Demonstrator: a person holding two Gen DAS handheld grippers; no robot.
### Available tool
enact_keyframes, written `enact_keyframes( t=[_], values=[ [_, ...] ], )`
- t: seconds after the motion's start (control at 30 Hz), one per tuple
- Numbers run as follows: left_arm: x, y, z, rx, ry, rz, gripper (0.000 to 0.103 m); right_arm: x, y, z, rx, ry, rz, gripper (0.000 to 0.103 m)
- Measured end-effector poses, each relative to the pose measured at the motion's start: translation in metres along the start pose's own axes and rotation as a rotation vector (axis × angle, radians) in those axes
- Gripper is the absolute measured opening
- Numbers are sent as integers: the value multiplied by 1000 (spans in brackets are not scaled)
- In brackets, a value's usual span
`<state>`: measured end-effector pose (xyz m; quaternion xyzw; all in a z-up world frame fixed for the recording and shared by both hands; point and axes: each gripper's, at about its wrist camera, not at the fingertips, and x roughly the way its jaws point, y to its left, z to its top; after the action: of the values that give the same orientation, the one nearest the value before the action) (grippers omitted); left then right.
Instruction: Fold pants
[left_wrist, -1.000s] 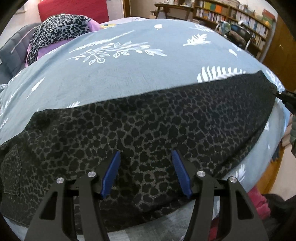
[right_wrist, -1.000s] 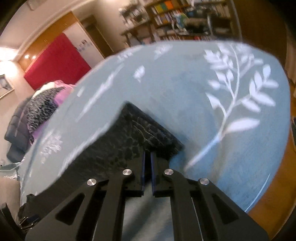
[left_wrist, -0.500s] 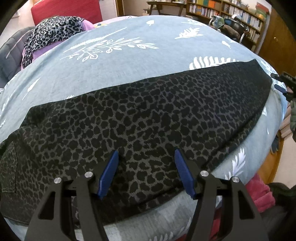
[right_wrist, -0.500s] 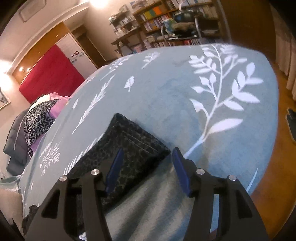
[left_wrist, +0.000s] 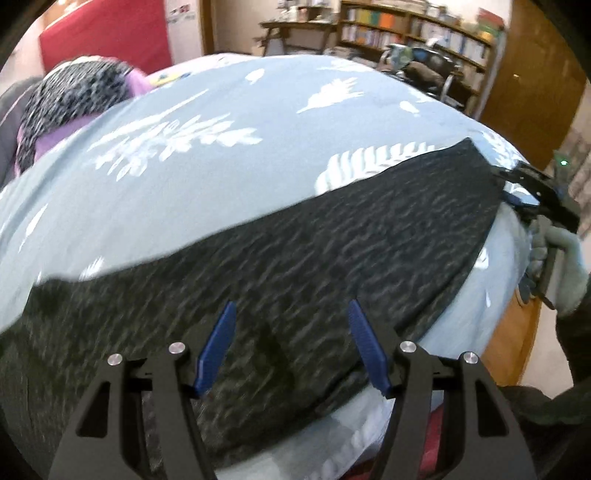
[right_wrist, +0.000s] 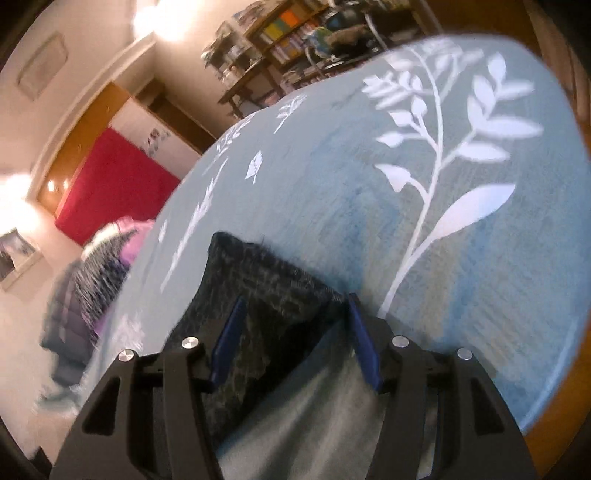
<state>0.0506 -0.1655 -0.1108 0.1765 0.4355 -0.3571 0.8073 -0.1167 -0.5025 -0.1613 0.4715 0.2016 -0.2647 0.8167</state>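
Blue bedspread (left_wrist: 229, 177) under pants (left_wrist: 295, 280), both hand-held grippers spread, angled downward.

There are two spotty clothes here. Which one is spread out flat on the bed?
The dark leopard-print pants, stretched flat across the blue leaf-print bedspread. The paler black-and-white leopard cloth sits bunched up at the far corner.

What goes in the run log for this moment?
pants: flat on bedspread | left hand-held gripper: open above pants | right hand-held gripper: open at pant hem | fold: not done

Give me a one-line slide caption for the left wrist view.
Left gripper open above dark leopard-print pants laid flat on a leaf-print blue bedspread, right gripper at the far leg end.
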Motion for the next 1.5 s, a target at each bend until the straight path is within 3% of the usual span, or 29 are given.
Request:
enact_keyframes(
  t=[0.13,0.3,0.53,0.8,1.1,1.33,1.5],
  values=[
    [18,-15,20,25,-2,-39,64,-2,4,-2,36,37,62,58],
    [47,-22,17,21,70,-71,67,0,6,-9,33,71,113,56],
    [47,-28,12,48,60,-58,70,-1,2,-7,67,79,138,16],
    [36,-15,16,-10,45,-68,70,-31,61,-5,-130,42,177,14],
    [7,28,23,-163,-21,-69,71,-58,153,-41,-396,66,283,14],
    [-4,60,16,-253,-39,-51,71,-60,219,-104,-564,171,384,14],
    [-12,81,5,-333,-57,-45,71,-46,250,-161,-680,250,387,14]
  ],
)
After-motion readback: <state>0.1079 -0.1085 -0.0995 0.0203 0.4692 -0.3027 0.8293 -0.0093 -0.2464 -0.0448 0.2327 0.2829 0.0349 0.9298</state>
